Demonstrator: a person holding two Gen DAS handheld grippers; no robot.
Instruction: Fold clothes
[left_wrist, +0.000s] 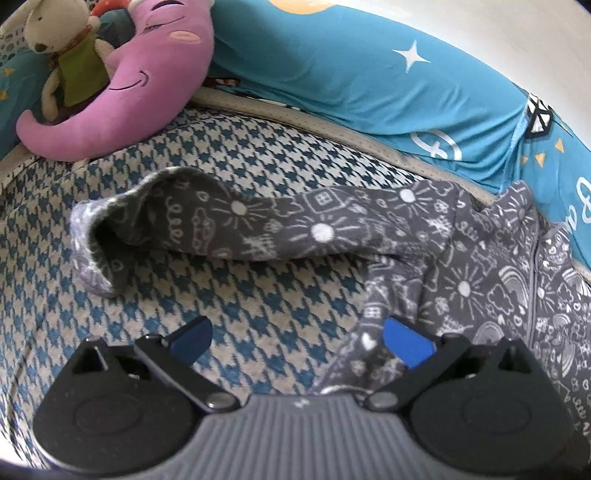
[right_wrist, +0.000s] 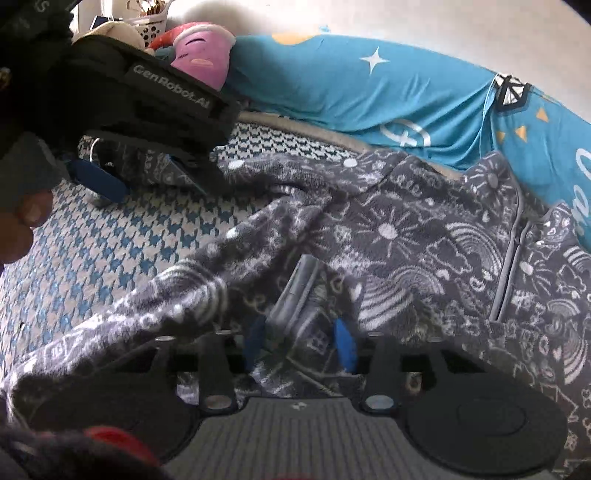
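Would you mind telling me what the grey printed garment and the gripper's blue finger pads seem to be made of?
The garment looks like soft fleece: fuzzy matte nap, limp folds. The blue pads look like smooth plastic or rubber with a slight sheen; which one is unclear.

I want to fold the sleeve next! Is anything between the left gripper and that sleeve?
Nothing visible: only bare houndstooth bedcover lies between the open left gripper and the grey sleeve.

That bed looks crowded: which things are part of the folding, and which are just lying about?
Part of the job:
grey patterned garment
left gripper, open
right gripper, shut on the garment

Just lying about:
purple plush pillow
stuffed rabbit
blue star-print bedding
houndstooth bed cover
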